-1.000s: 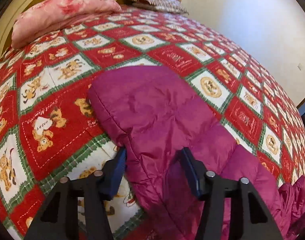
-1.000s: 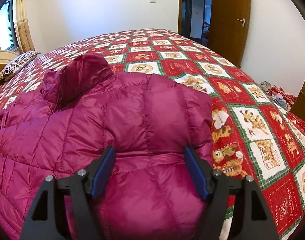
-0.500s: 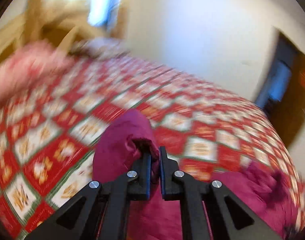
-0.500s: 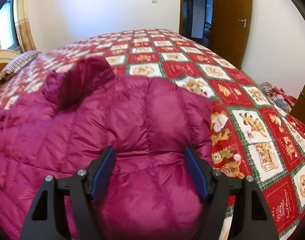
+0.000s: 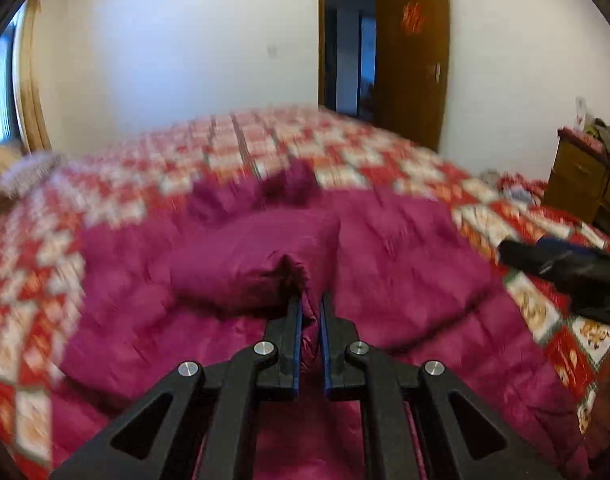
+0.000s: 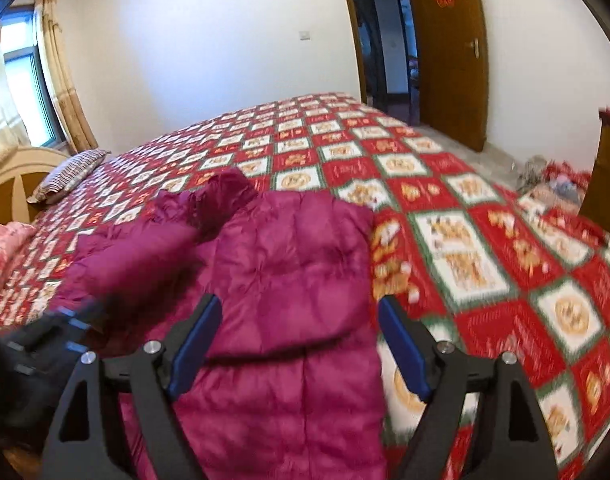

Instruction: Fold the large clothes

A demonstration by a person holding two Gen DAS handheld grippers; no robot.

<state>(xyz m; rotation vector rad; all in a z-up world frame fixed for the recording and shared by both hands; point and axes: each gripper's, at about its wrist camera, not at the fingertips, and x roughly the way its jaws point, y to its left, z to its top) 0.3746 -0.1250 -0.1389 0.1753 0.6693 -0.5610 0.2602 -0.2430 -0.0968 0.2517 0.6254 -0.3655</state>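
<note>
A magenta puffer jacket (image 5: 405, 248) lies spread on the bed with its hood (image 6: 225, 192) toward the far side. My left gripper (image 5: 309, 300) is shut on the end of the jacket's sleeve (image 5: 245, 264), which is lifted and doubled over the jacket body. My right gripper (image 6: 299, 304) hovers over the jacket (image 6: 297, 248) near its right edge. Its jaws are opening, and the blue pads stand apart from the fabric. Each gripper shows blurred in the other's view: the right gripper (image 5: 545, 260) at the right, the left gripper (image 6: 65, 320) at the lower left.
The bed carries a red, white and green patchwork quilt (image 6: 465, 240). A striped pillow (image 6: 71, 172), a pink quilt (image 6: 5, 240) and a headboard (image 6: 9, 176) are at the left. A wooden dresser (image 5: 581, 176) and an open brown door (image 6: 445, 40) are at the right.
My left gripper shut on the sleeve end and swung it rightward over the jacket body, rolling as it went. My right gripper rose a little and its jaws widened.
</note>
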